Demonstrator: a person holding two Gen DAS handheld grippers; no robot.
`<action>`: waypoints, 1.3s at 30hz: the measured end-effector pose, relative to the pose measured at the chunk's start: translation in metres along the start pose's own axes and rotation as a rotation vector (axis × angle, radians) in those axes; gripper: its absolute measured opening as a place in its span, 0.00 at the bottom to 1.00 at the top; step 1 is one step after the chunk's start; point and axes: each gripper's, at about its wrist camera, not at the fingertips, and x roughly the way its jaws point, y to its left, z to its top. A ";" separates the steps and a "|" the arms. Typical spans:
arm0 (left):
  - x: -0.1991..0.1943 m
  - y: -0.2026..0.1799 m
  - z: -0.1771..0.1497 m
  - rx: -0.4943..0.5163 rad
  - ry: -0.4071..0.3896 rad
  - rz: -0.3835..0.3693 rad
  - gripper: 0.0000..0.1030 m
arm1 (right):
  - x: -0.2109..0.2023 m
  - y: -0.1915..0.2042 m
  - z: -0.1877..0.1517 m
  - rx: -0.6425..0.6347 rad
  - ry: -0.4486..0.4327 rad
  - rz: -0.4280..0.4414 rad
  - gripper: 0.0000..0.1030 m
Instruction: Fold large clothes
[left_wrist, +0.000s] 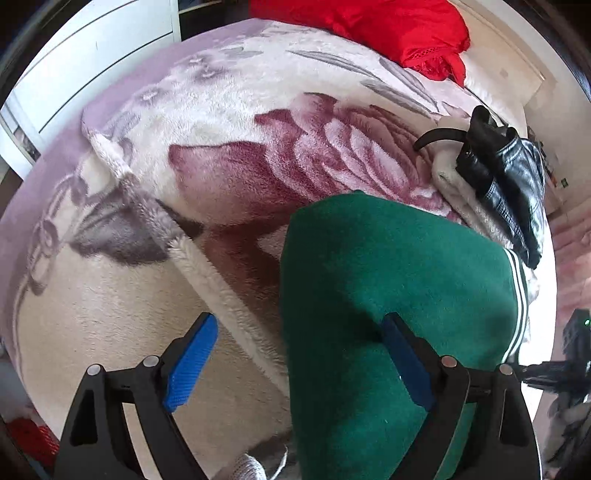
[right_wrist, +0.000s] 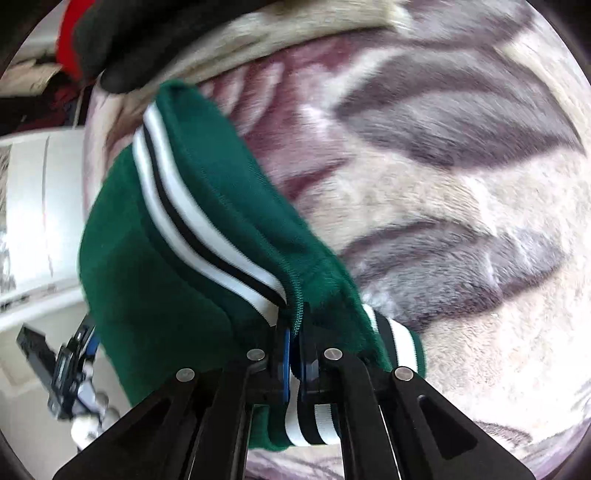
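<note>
A dark green garment with white and black striped trim lies on a floral fleece blanket. My left gripper hangs over its left edge, jaws wide apart, with no fabric pinched between the blue pads. In the right wrist view the same green garment hangs from my right gripper, which is shut on its striped ribbed hem beside the zipper. The left gripper shows at the lower left of that view.
A red garment lies at the blanket's far edge. A black leather jacket rests on a folded pale cloth at the right. White furniture stands beyond the bed on the left.
</note>
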 end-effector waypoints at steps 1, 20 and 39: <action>-0.002 0.002 -0.003 -0.006 0.003 -0.004 0.89 | -0.004 0.001 -0.002 -0.019 0.019 -0.001 0.24; 0.006 0.003 -0.072 -0.028 0.065 -0.046 0.89 | -0.044 -0.059 -0.108 0.383 -0.190 0.302 0.05; -0.009 0.021 -0.073 -0.124 0.031 -0.119 0.94 | -0.032 -0.074 -0.049 0.017 -0.138 0.136 0.95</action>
